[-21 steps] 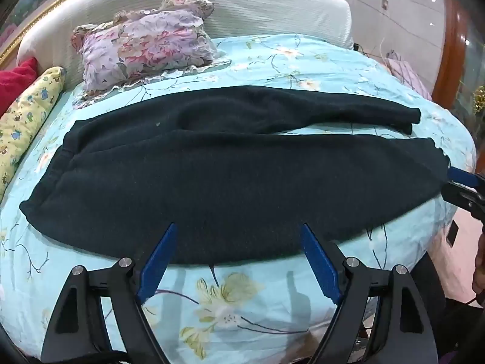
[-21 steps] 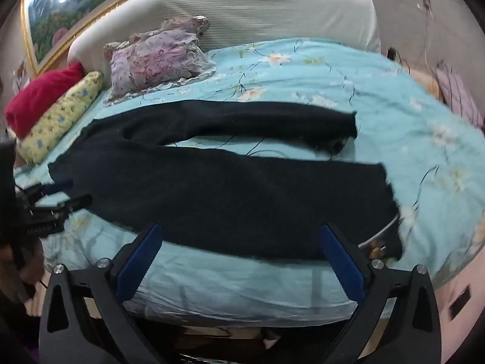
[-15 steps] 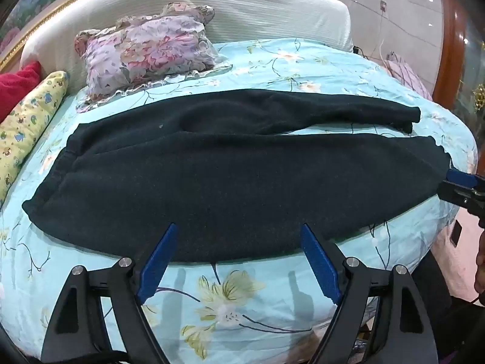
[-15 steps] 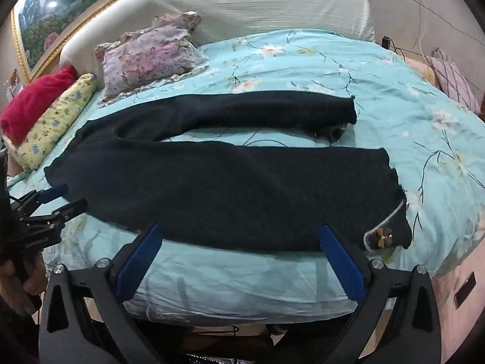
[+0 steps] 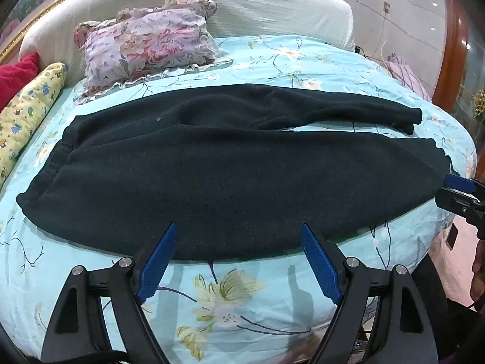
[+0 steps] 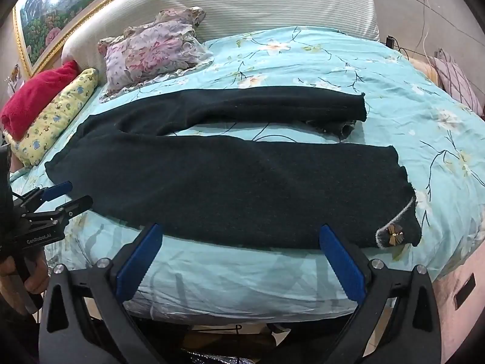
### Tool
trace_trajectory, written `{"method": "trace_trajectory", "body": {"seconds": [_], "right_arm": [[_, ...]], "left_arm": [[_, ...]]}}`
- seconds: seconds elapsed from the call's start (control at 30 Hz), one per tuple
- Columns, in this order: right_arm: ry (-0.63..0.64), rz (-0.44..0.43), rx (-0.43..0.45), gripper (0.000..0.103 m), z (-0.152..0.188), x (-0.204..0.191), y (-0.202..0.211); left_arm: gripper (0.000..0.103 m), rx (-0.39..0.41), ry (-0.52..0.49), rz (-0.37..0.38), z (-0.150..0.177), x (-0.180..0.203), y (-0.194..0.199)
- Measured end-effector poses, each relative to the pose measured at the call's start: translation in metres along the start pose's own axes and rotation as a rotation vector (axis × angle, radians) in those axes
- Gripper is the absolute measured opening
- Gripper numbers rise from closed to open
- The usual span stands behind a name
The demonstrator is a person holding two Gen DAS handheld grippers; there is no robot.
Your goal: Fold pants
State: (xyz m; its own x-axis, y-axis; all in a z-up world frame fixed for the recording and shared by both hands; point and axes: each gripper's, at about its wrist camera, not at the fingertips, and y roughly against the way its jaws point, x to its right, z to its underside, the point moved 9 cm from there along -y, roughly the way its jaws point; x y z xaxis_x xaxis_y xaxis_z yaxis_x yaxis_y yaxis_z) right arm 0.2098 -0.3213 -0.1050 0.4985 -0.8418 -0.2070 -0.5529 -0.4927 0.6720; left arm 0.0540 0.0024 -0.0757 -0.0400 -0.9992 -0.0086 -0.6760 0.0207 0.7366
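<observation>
Dark pants lie spread flat on the bed, waistband to the left, two legs running right; they also show in the right wrist view. The near leg's cuff carries a small bow. My left gripper is open and empty, just in front of the near edge of the pants. My right gripper is open and empty, in front of the near leg. Each gripper shows in the other's view: the right one by the cuff, the left one by the waistband.
The bed has a light blue floral sheet and a white headboard. A floral pillow, a yellow pillow and a red cushion lie at the back left. The floor lies at the right.
Both grippers have drawn a little closer to the bed and risen slightly. The near cuff, hanging over the edge before, now lies on the bed with its bow showing. Both grippers stay open.
</observation>
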Motion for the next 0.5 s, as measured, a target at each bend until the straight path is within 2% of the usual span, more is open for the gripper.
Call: {"method": "trace_trajectory", "body": {"seconds": [0.5], "right_arm": [[0.006,-0.002,0.004,0.103,0.002,-0.008,-0.003]], "left_arm": [[0.084,-0.020,0.007,-0.003,-0.003,-0.002,-0.011]]}}
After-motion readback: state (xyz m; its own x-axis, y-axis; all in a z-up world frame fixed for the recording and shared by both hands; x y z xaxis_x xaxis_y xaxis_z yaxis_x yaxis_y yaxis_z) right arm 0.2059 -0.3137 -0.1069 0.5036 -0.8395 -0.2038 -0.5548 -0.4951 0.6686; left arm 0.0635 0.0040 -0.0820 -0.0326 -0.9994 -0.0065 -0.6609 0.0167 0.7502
